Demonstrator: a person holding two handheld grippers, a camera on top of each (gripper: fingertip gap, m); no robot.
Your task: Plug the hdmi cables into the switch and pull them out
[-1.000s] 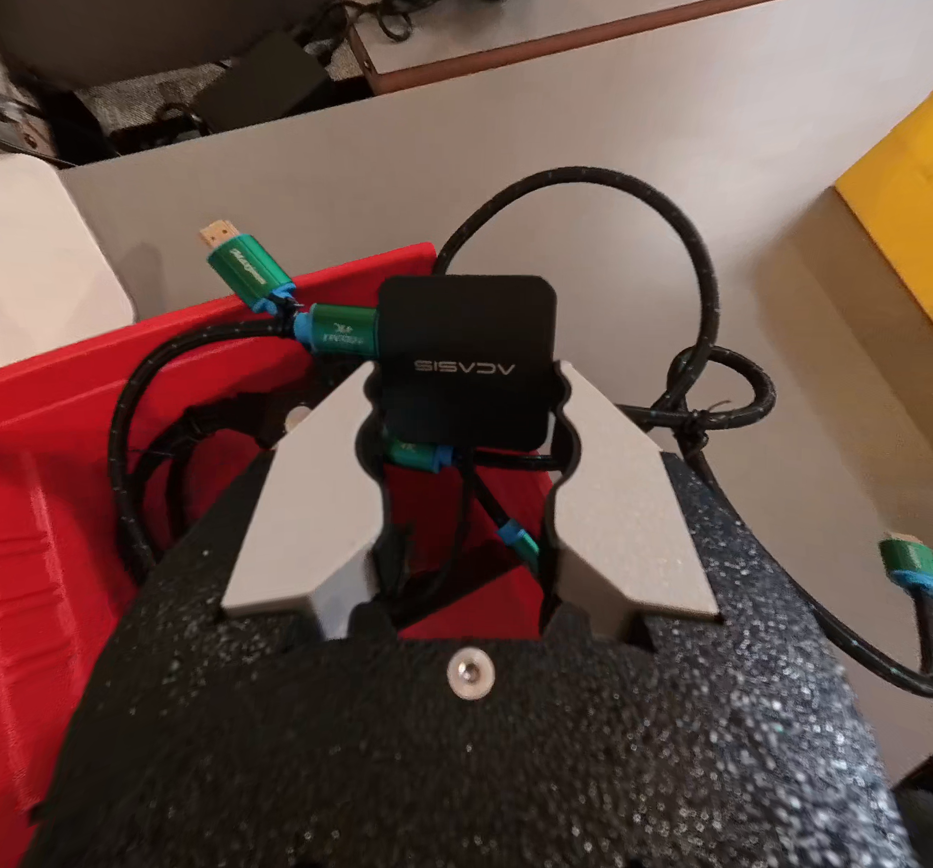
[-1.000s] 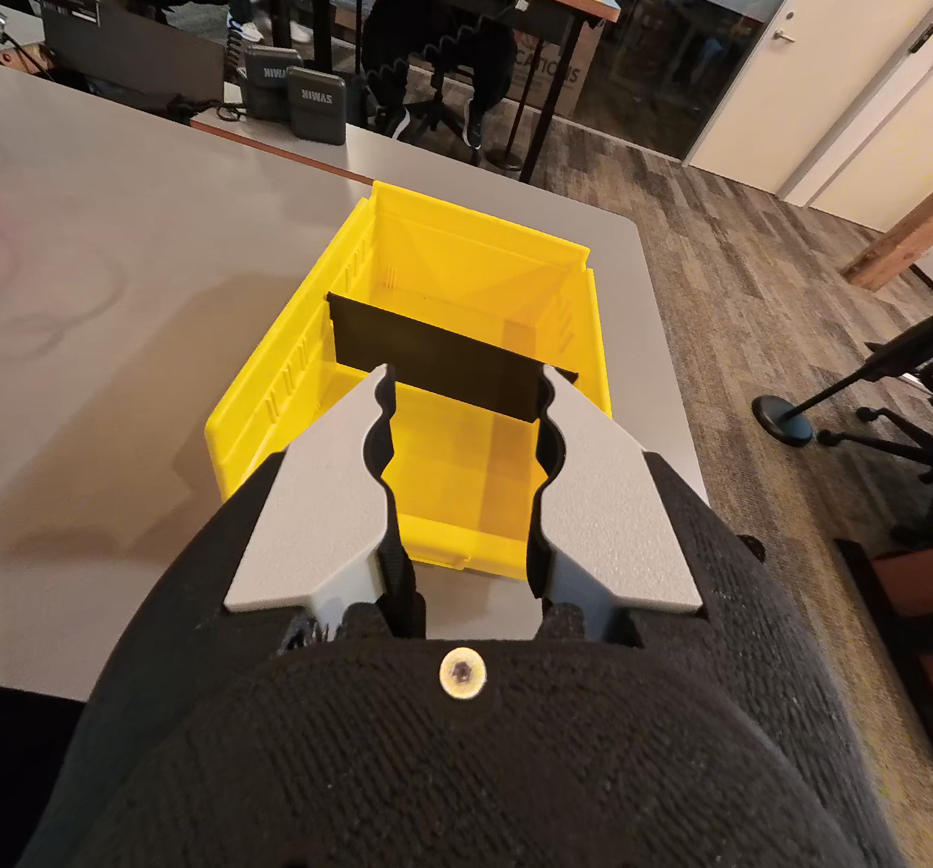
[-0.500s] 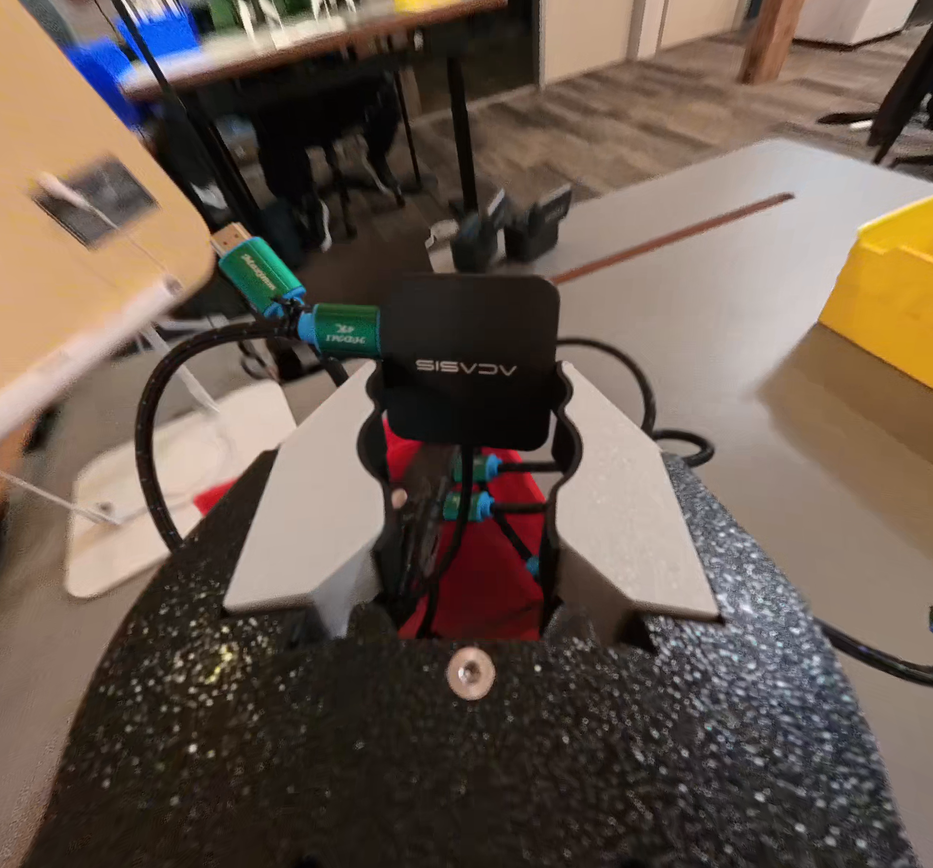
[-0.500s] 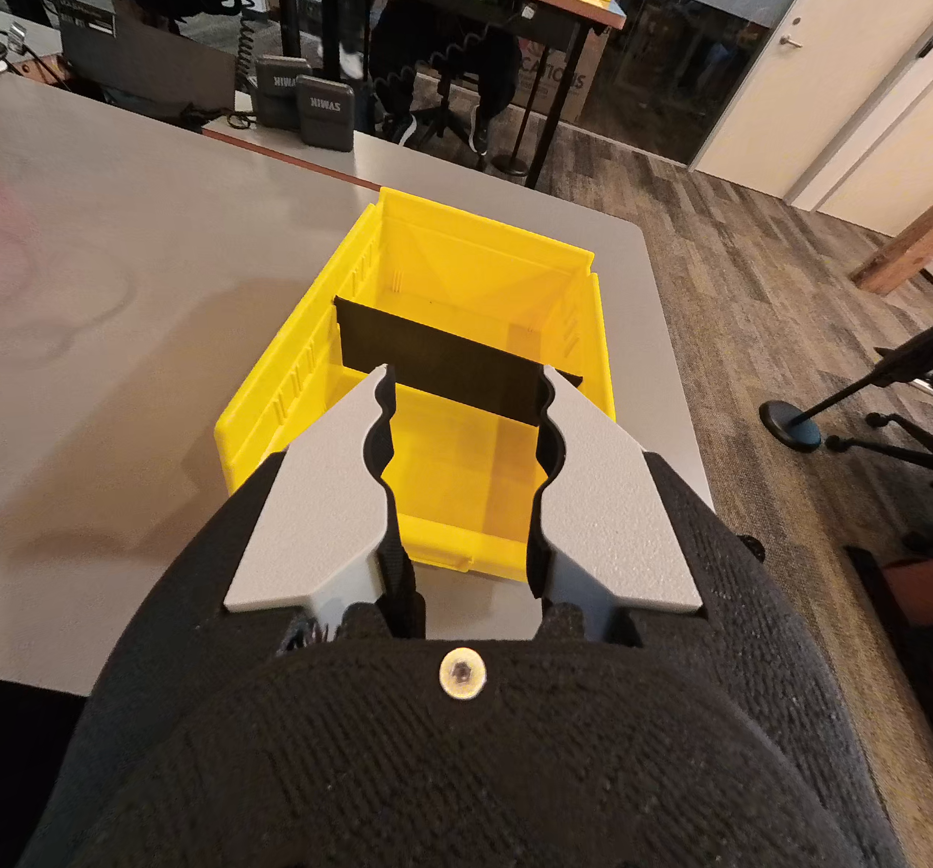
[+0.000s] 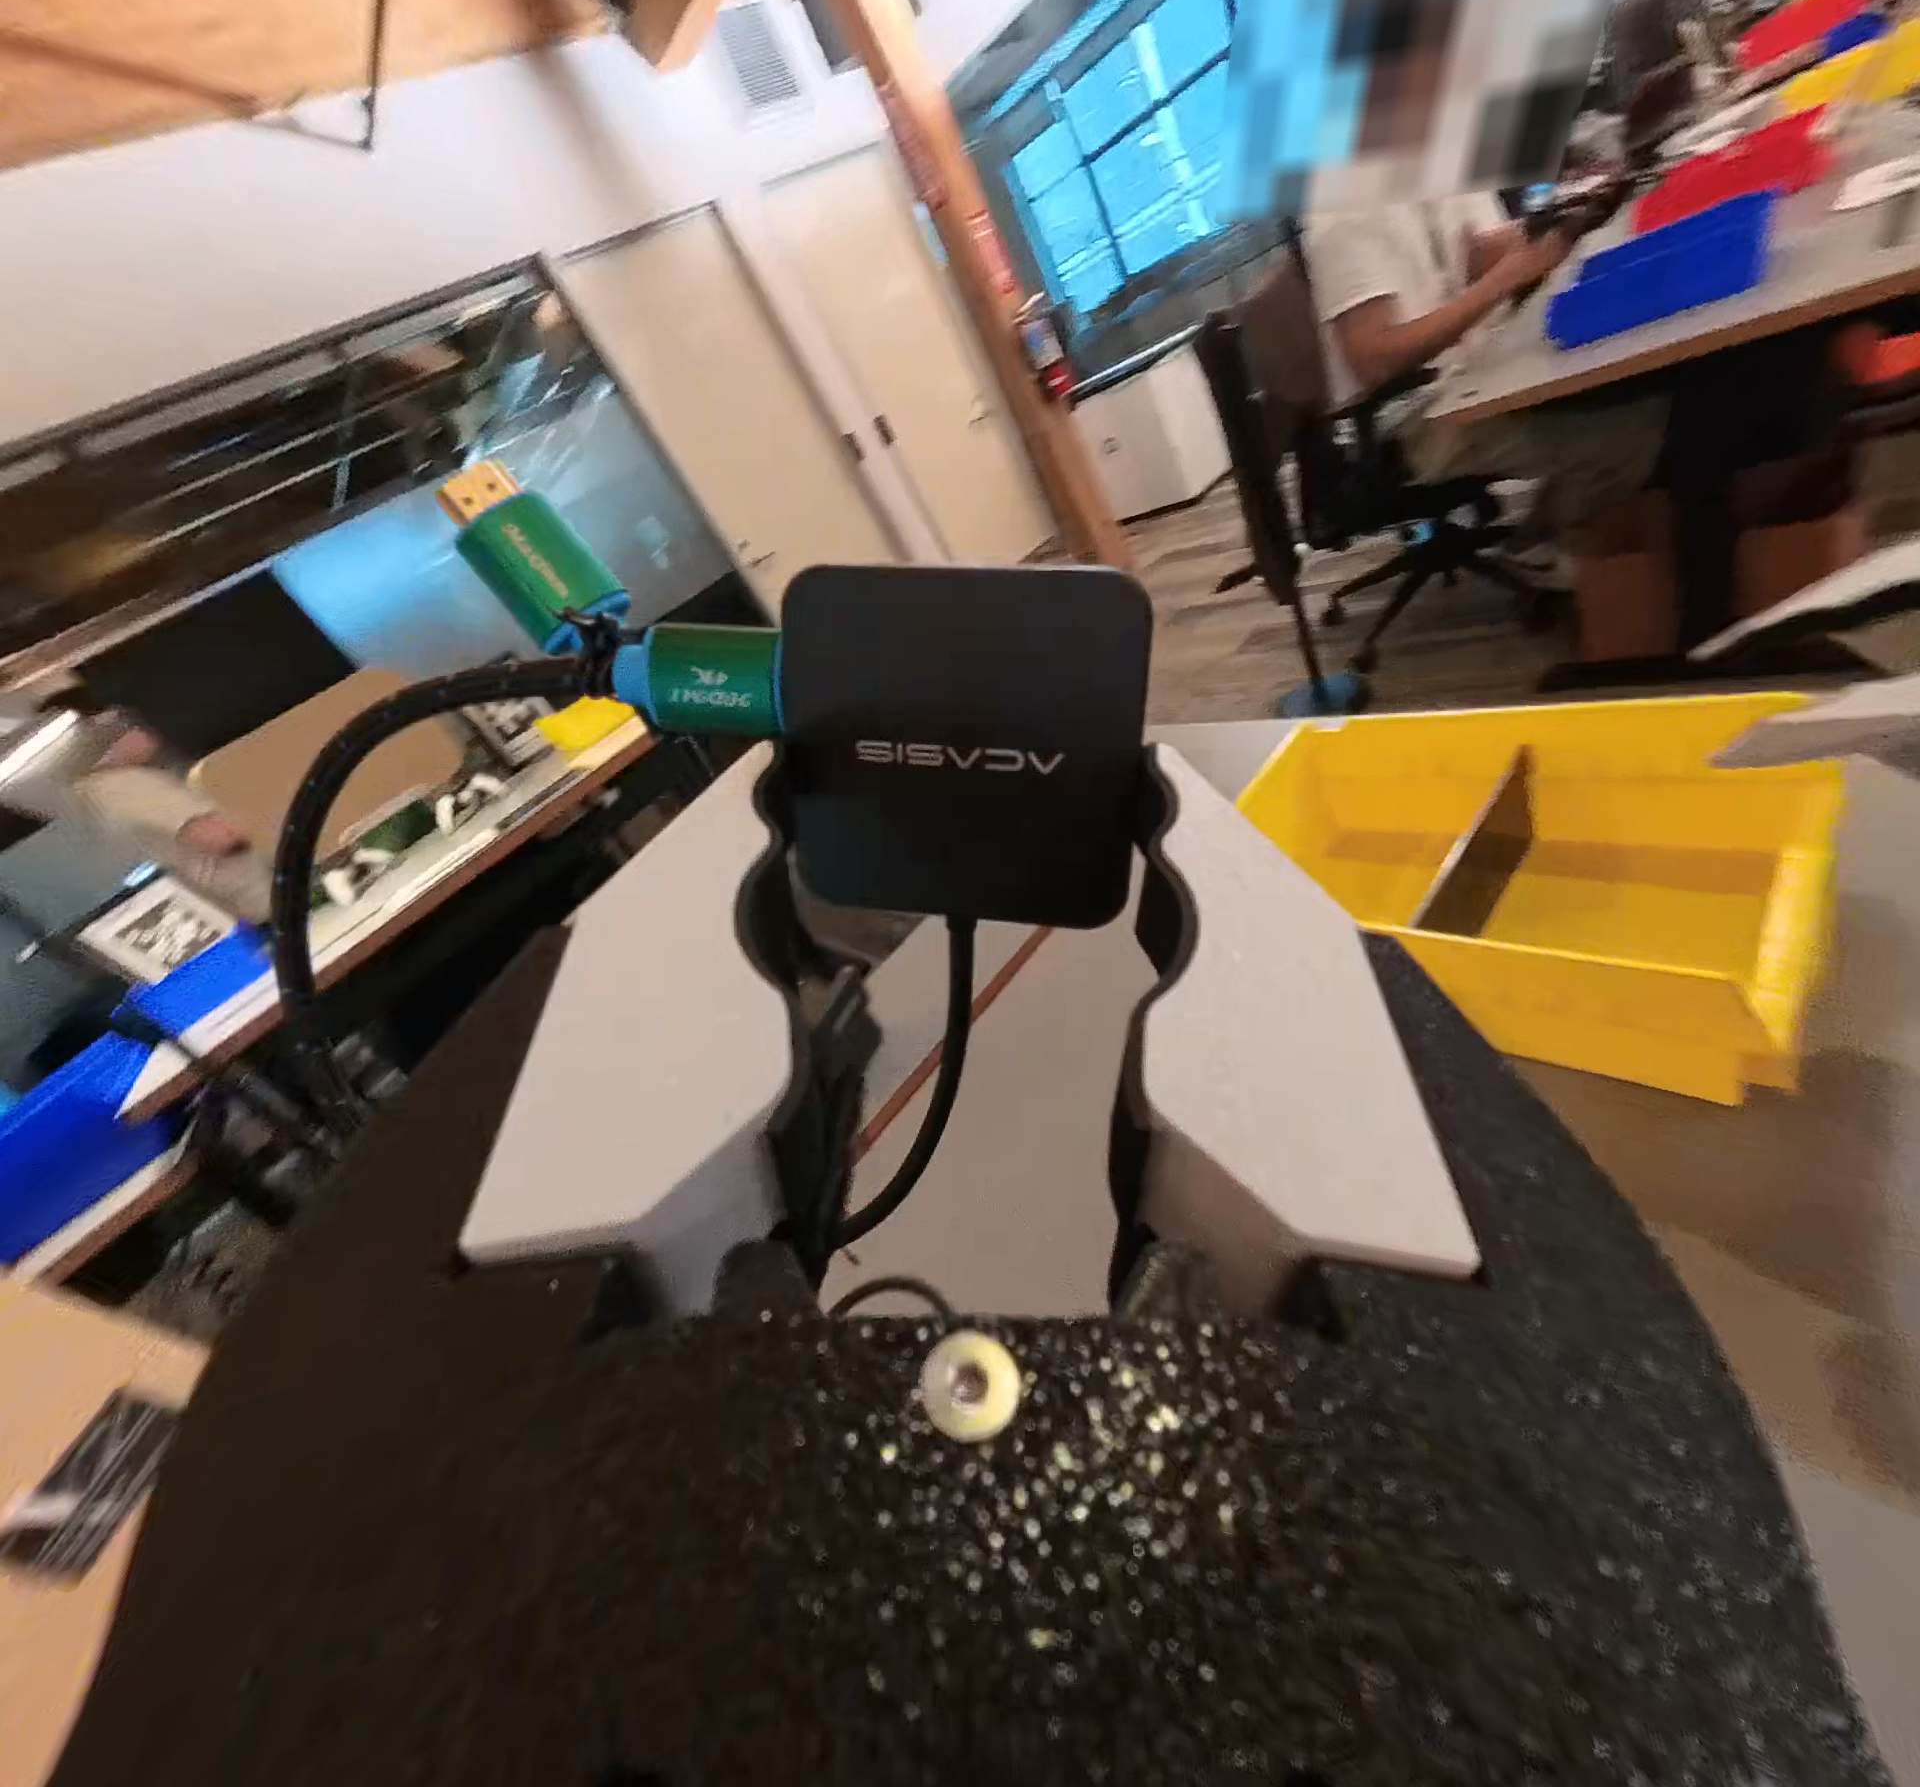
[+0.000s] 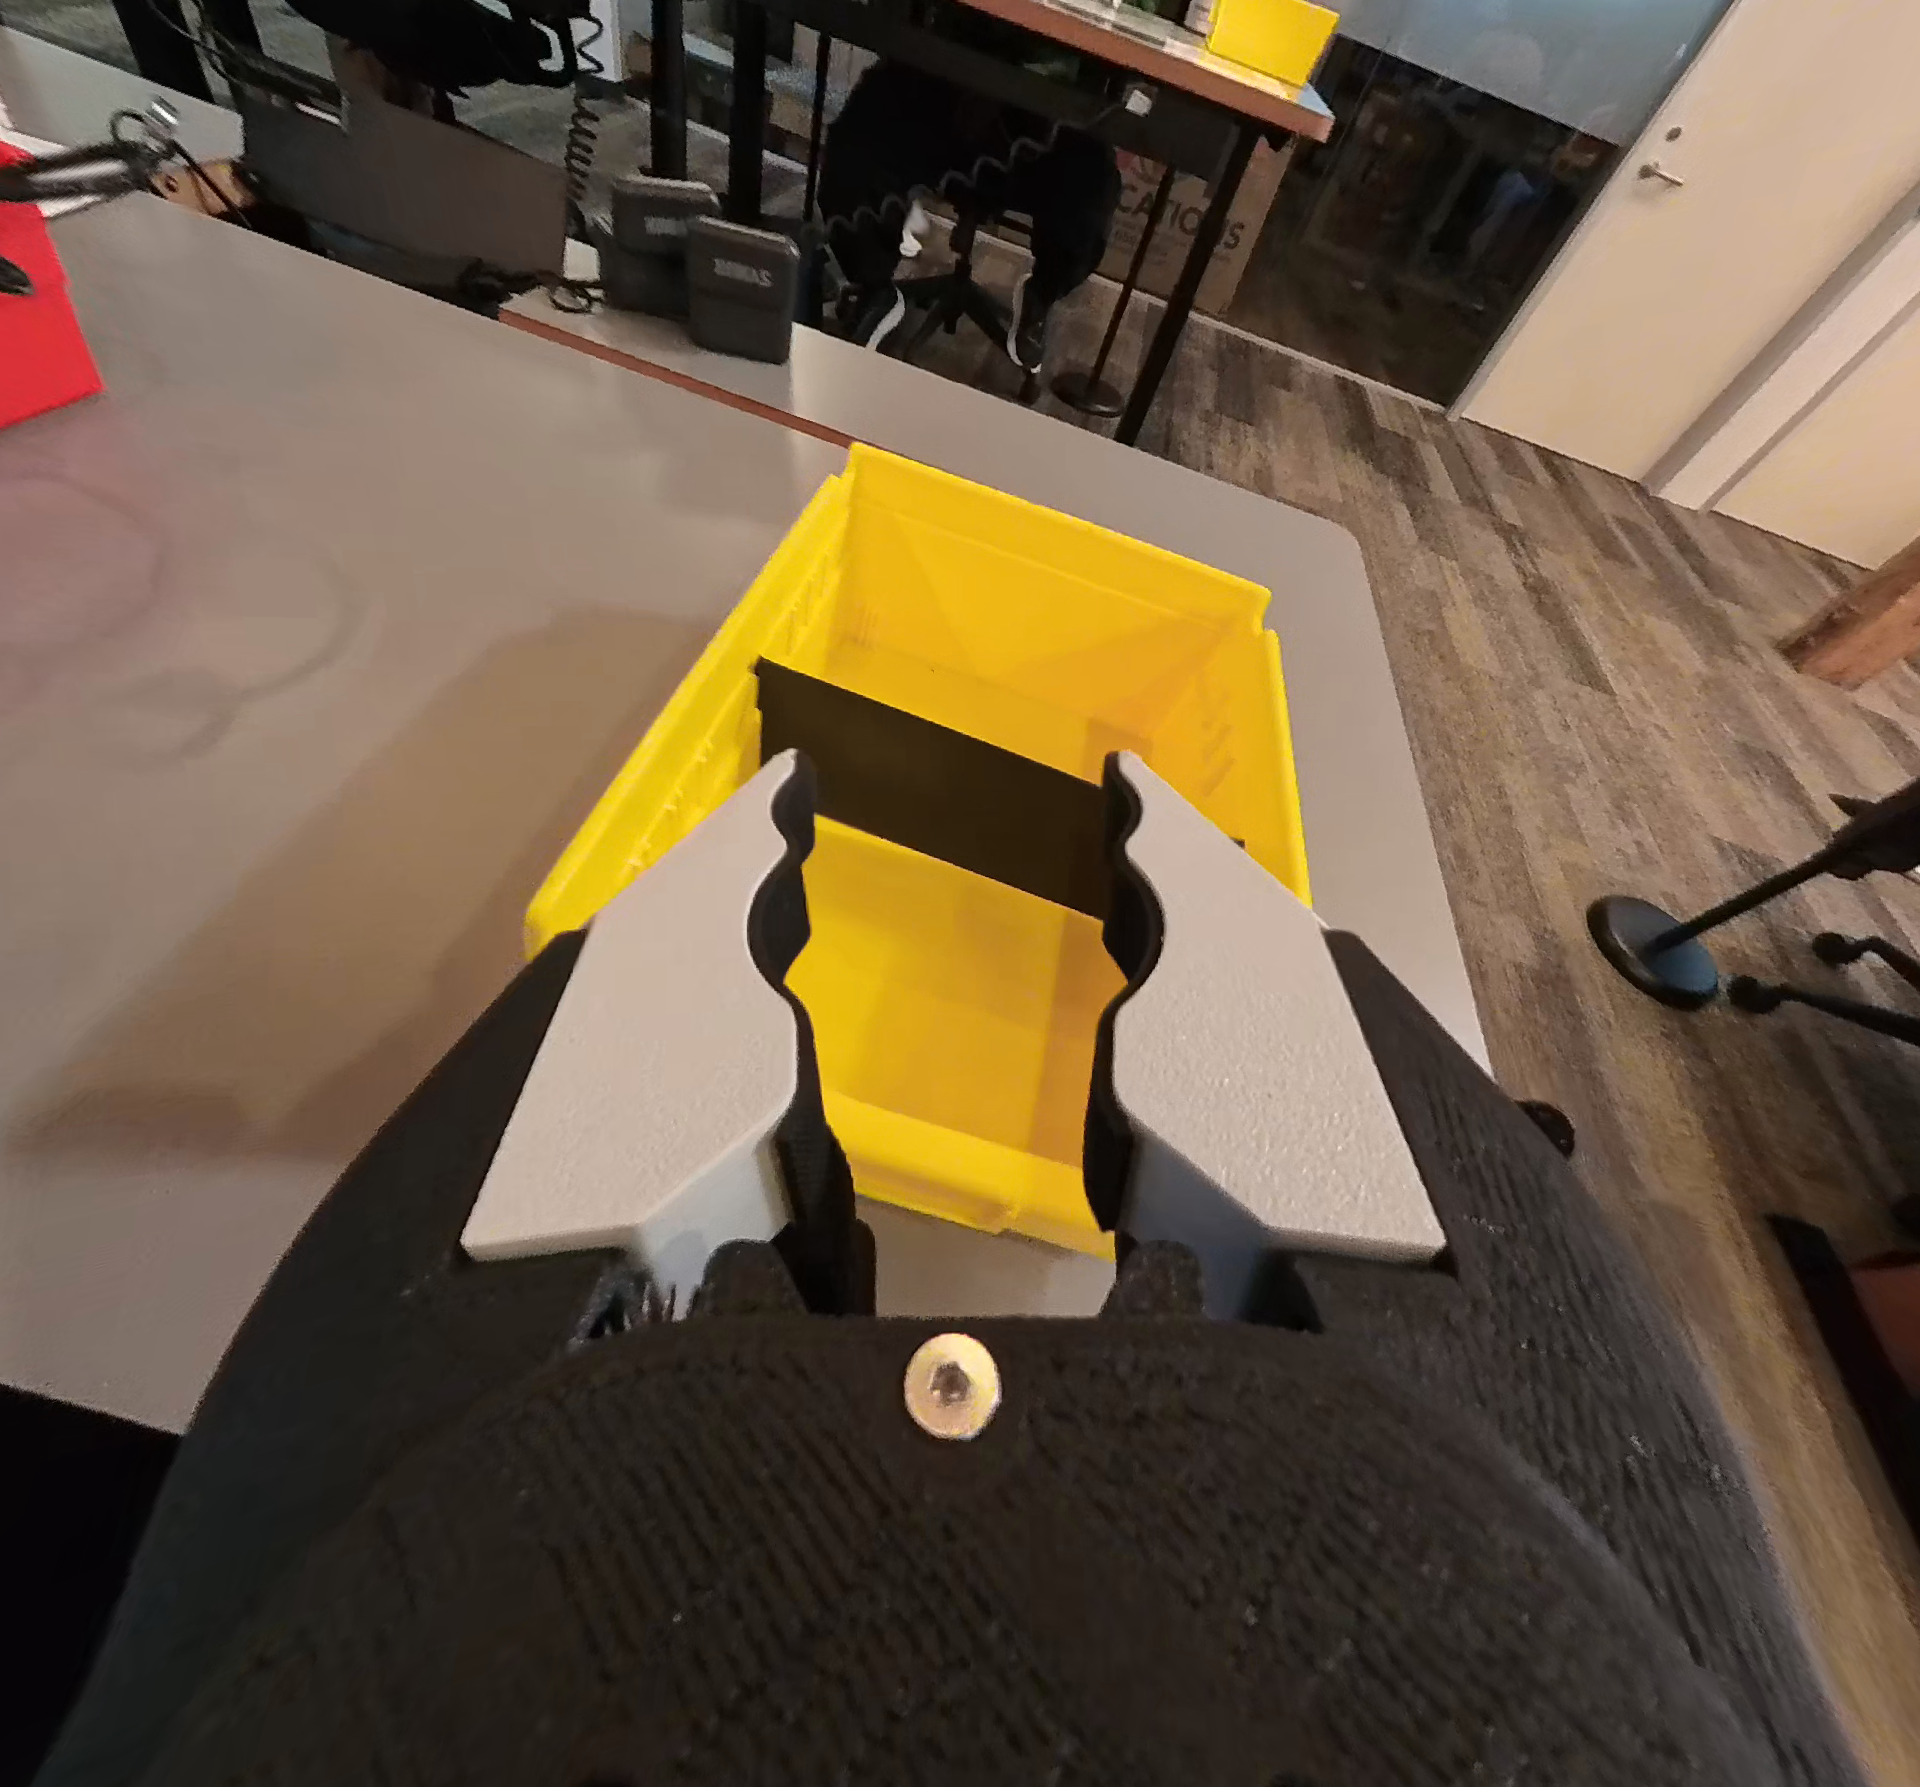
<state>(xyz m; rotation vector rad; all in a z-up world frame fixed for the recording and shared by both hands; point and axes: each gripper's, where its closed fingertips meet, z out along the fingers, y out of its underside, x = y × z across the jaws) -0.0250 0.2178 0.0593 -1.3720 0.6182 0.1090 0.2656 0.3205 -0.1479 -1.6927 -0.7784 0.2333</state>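
Note:
In the left wrist view my left gripper (image 5: pixel 964 781) is shut on the black square HDMI switch (image 5: pixel 966 740) and holds it high above the table. A green HDMI plug (image 5: pixel 707 679) sits in the switch's left side, with its braided black cable (image 5: pixel 312 864) looping down. A second green plug (image 5: pixel 525 553) with a gold tip sticks up free beside it. A thin black lead (image 5: pixel 940 1062) hangs below the switch. In the right wrist view my right gripper (image 6: pixel 961 781) is open and empty, above the near half of the yellow bin (image 6: pixel 1039 615).
The yellow bin (image 5: pixel 1558 999) with a black divider (image 6: pixel 935 781) stands on the grey table (image 6: pixel 364 594) near its right edge. A red bin corner (image 6: pixel 36 324) shows far left. Black boxes (image 6: pixel 743 288) stand at the table's back. A seated person (image 5: pixel 1455 366) is at another desk.
My left gripper has lifted the switch and its cables up out of the red bin and swung right, so the view now faces the room and yellow bin. The right gripper has risen slightly.

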